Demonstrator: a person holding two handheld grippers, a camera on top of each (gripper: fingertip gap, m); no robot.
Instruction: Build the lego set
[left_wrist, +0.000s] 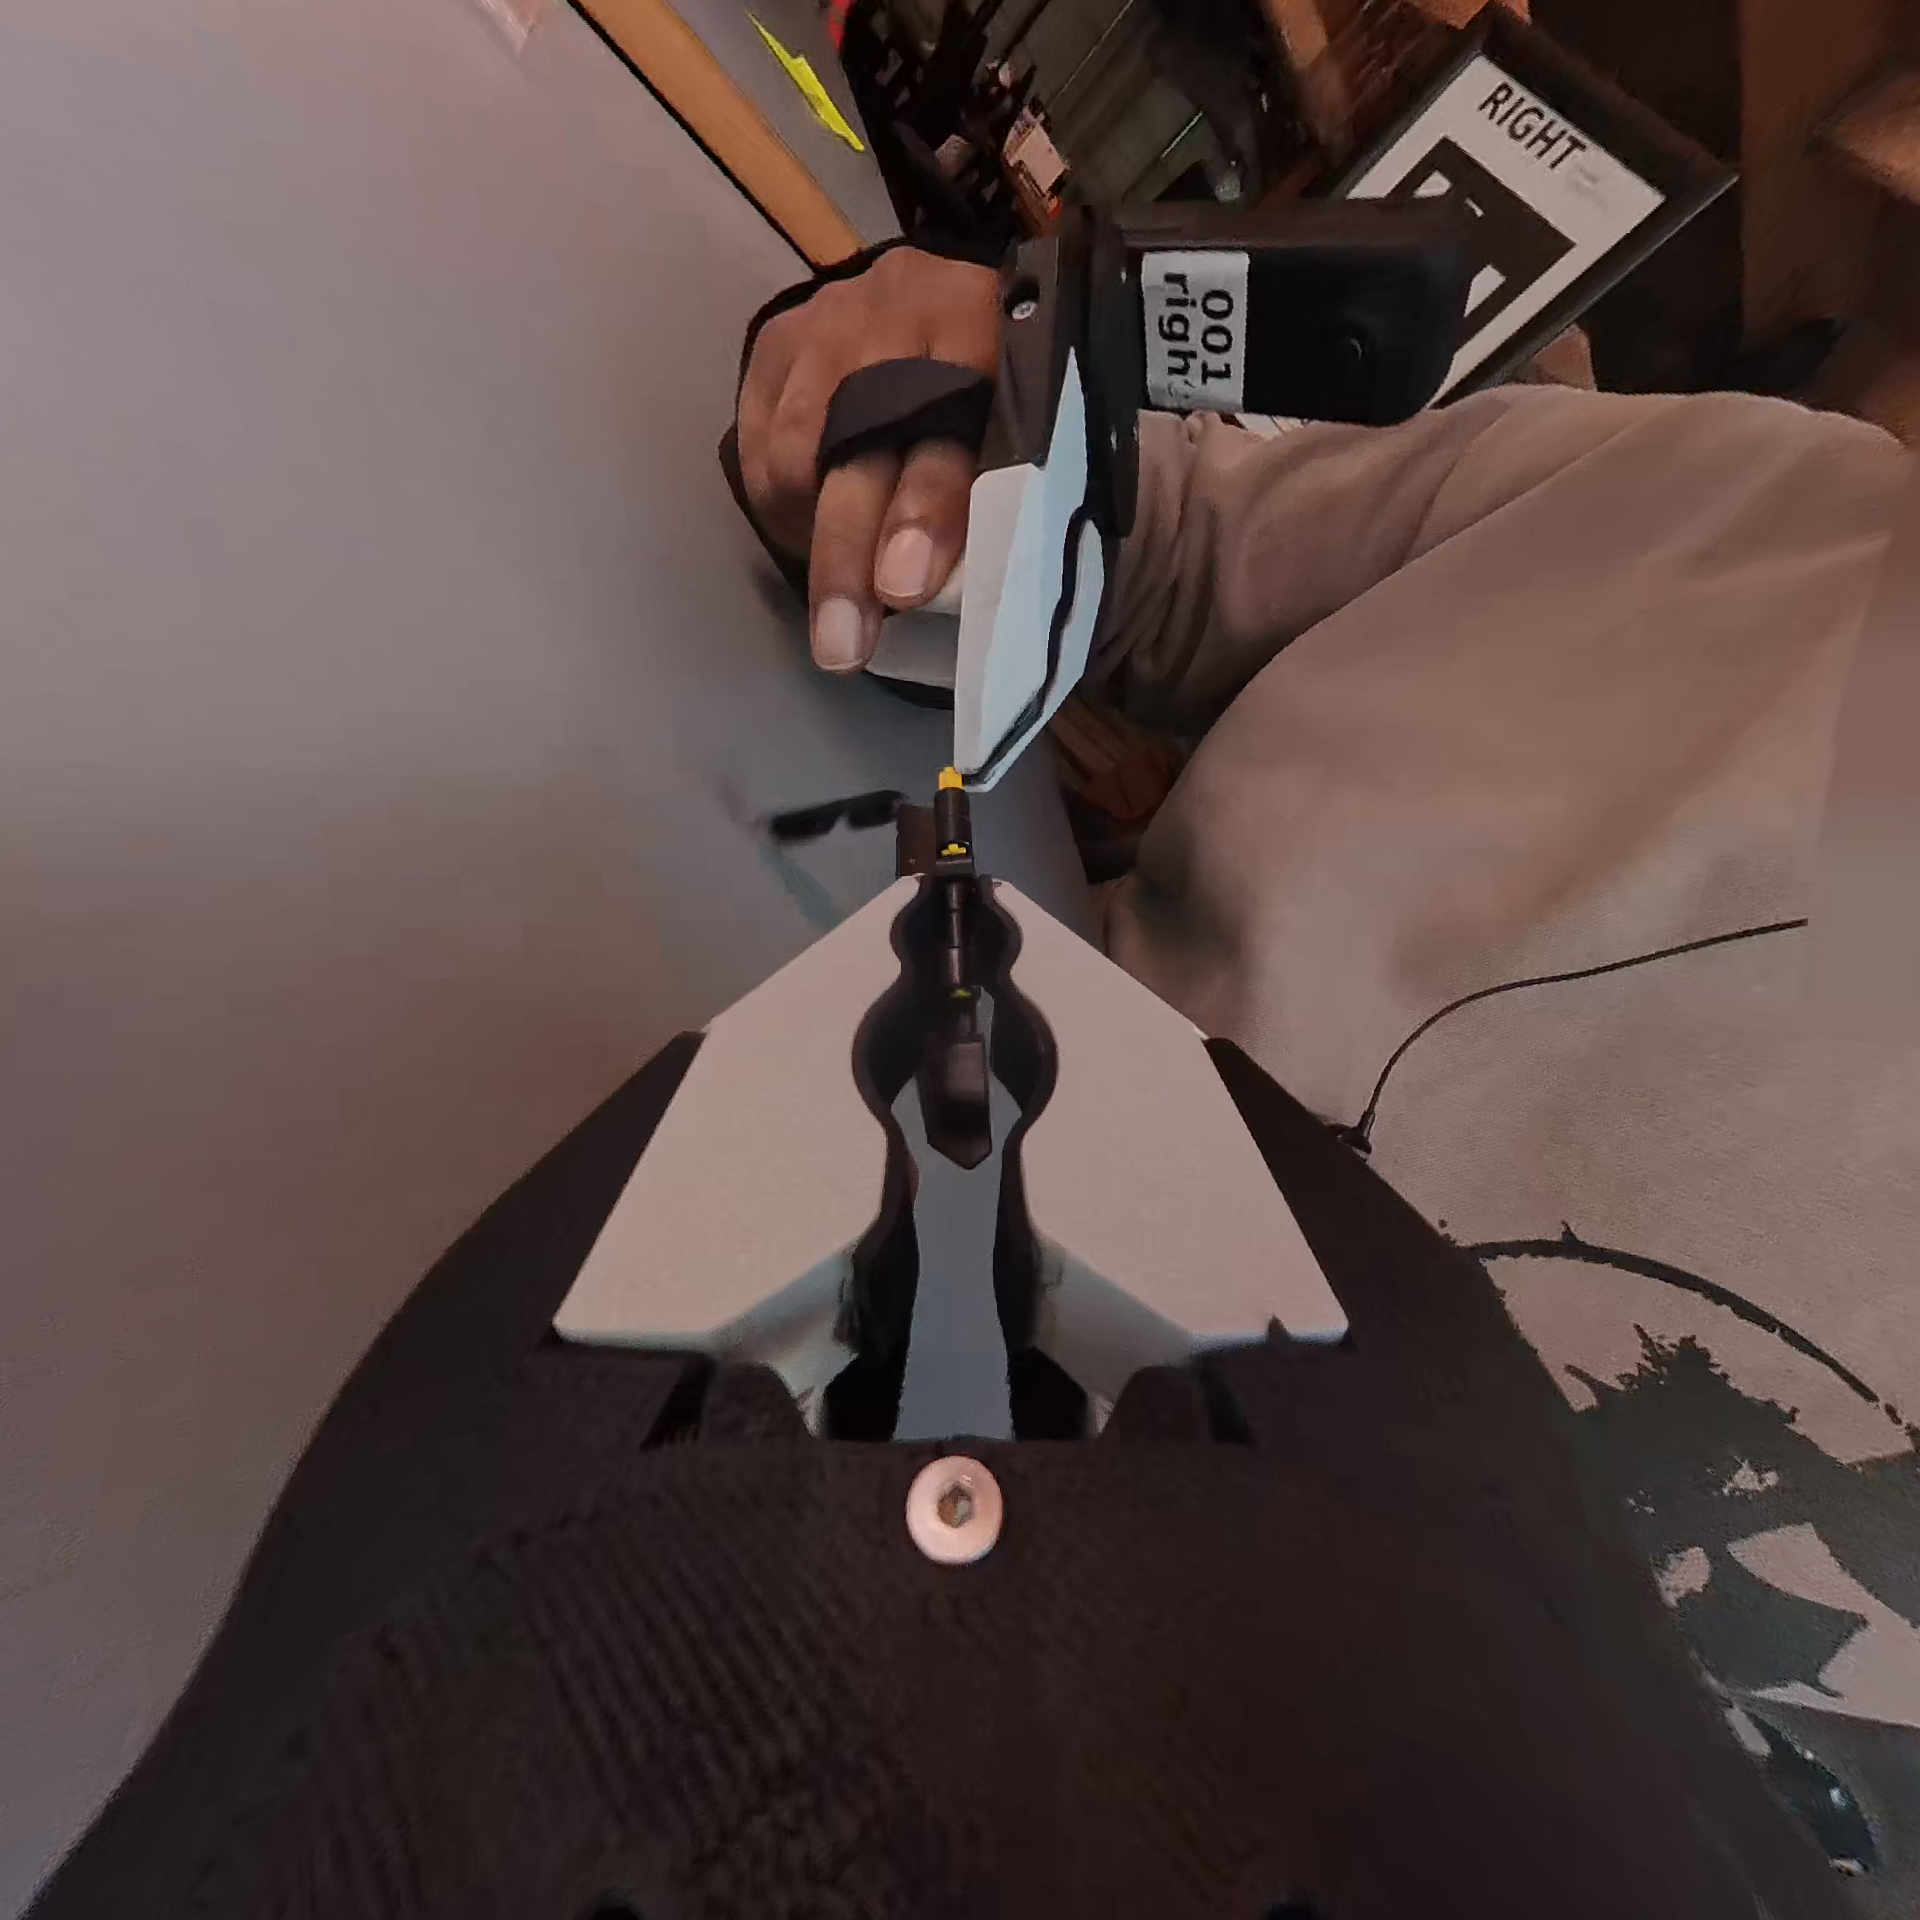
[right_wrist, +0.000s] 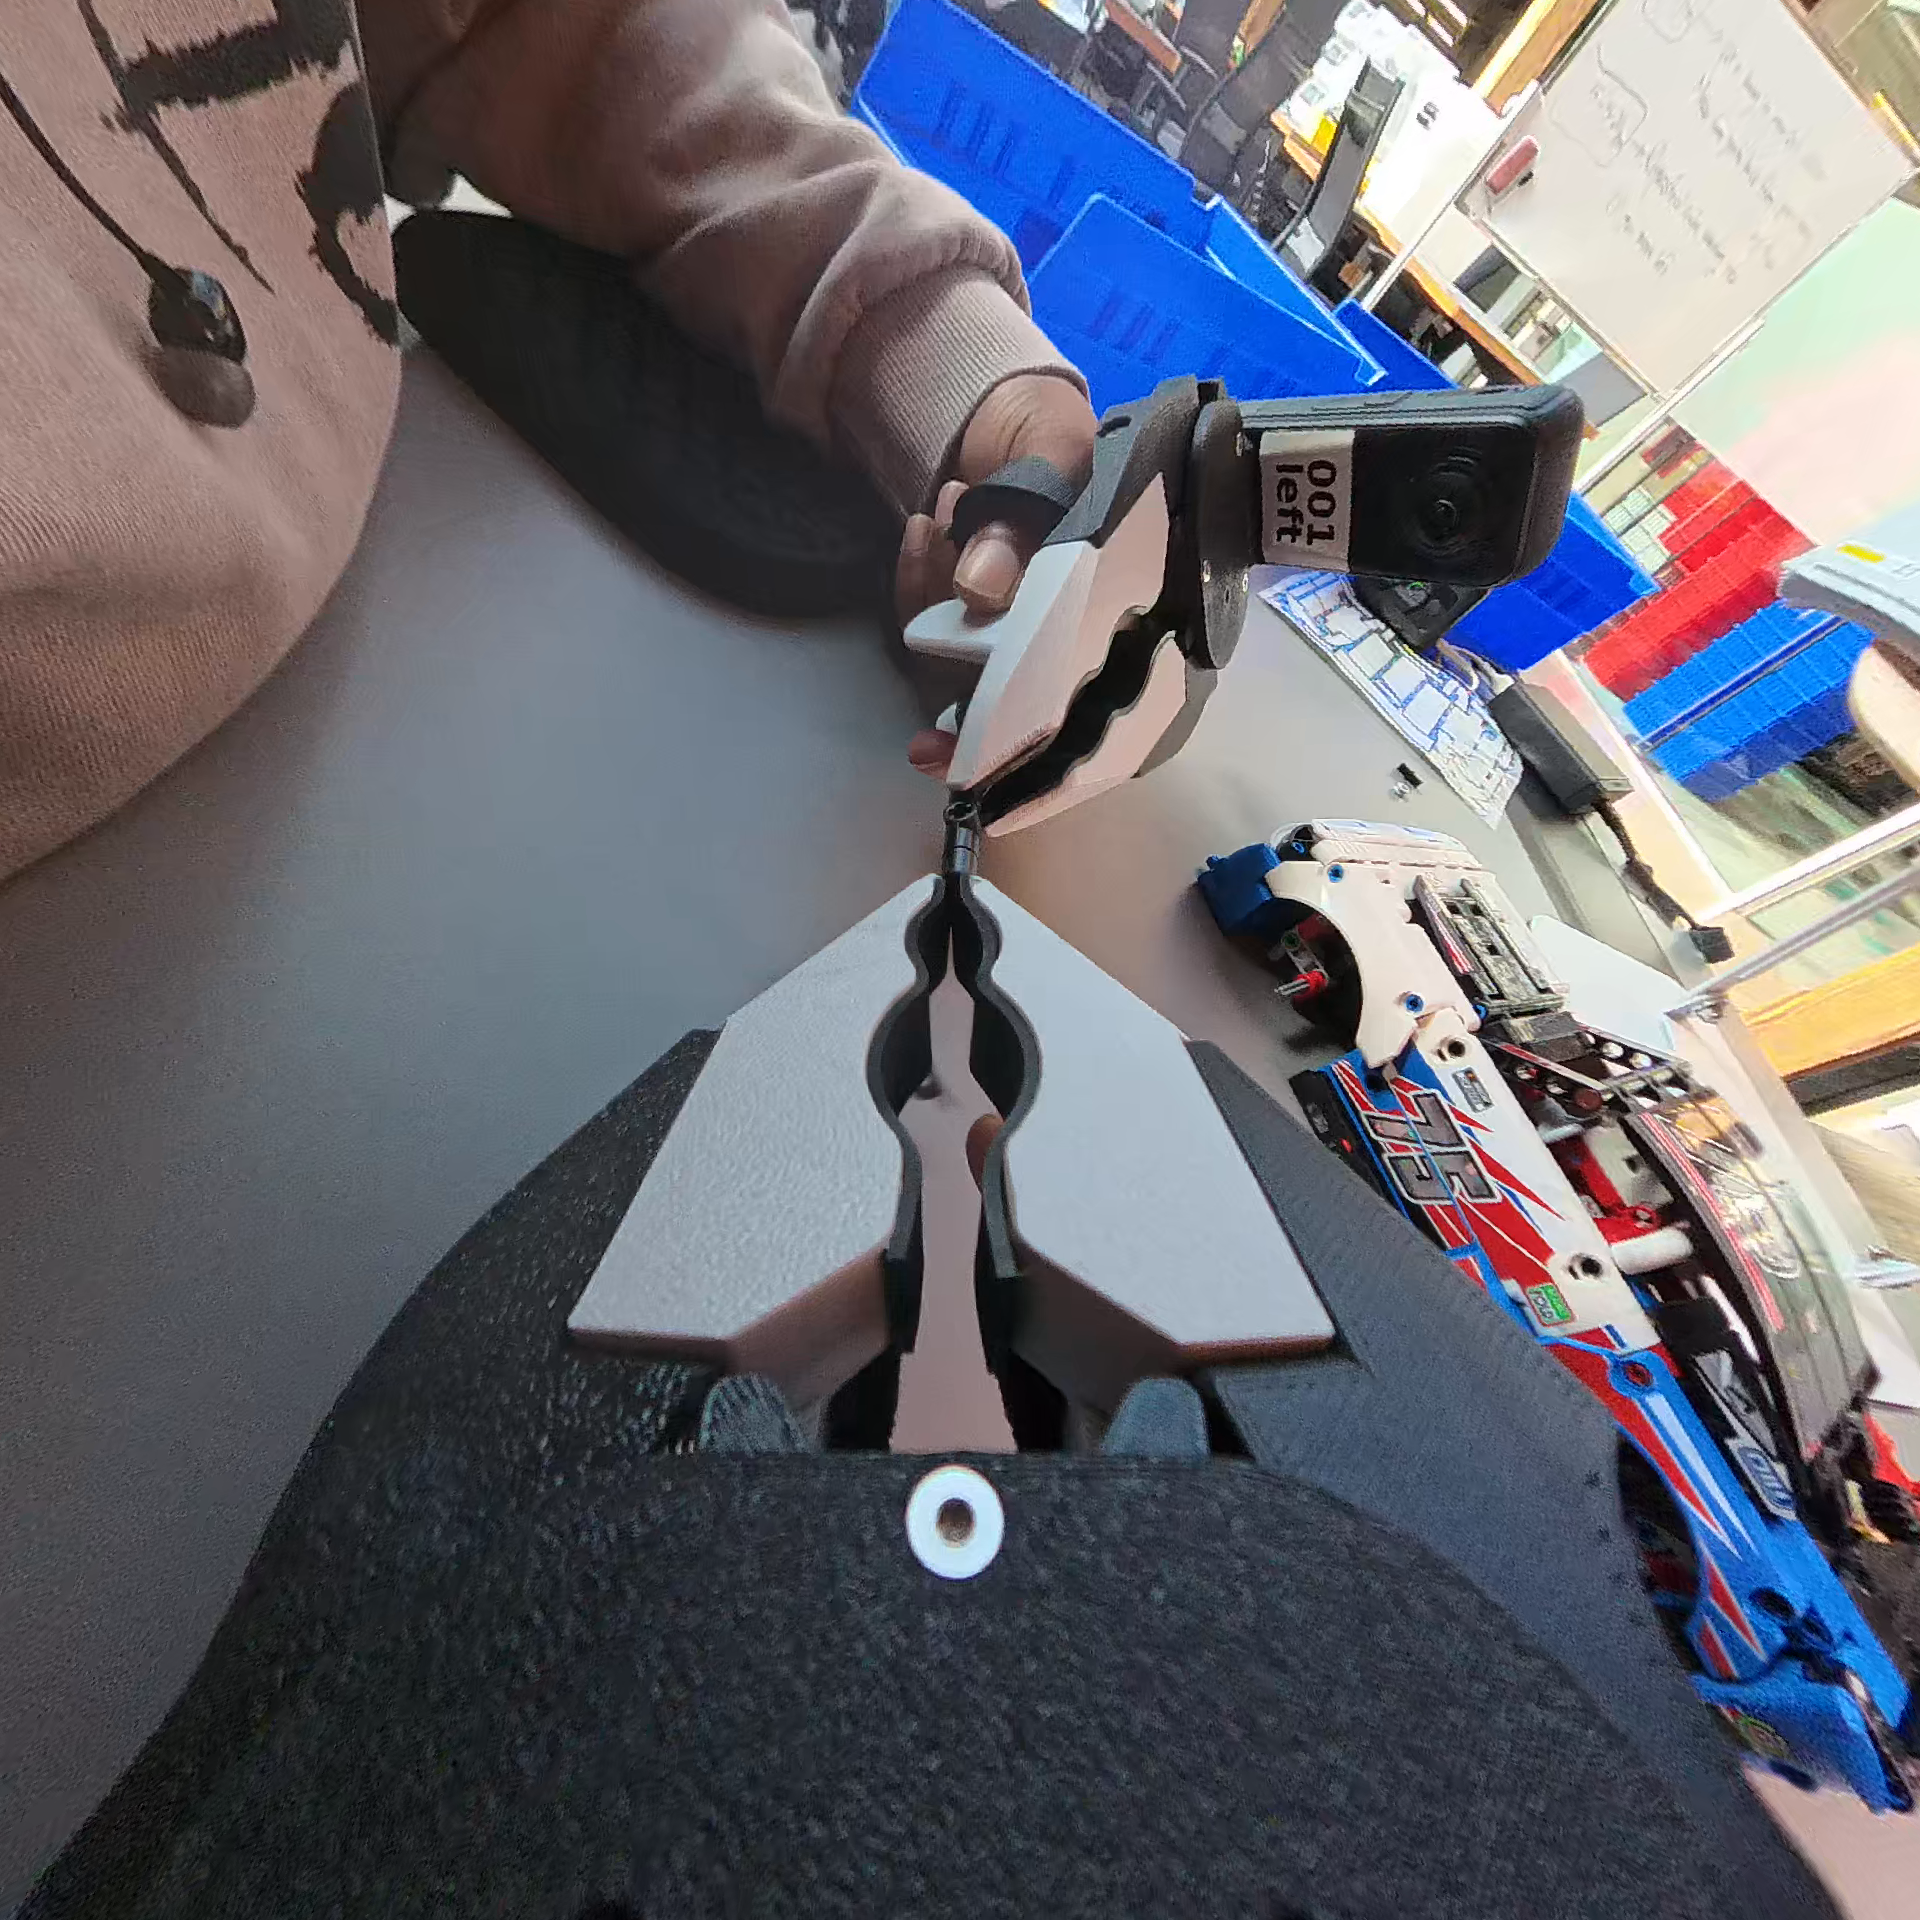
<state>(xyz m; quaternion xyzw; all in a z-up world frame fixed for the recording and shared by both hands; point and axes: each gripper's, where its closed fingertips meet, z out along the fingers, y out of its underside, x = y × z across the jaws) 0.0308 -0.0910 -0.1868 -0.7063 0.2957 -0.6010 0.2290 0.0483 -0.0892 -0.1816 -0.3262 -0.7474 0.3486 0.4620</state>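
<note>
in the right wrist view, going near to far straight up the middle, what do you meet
right gripper shut on the small black lego piece → left gripper pinching that piece's far end → hand holding the left gripper → beige sleeve → blue bins

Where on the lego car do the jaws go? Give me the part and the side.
Probably the white wheel arch of the lego car: a thin curved panel over an open hollow, so one jaw can go under it. Come from the near, decorated side, which faces the right gripper, shut on a black piece.
</note>
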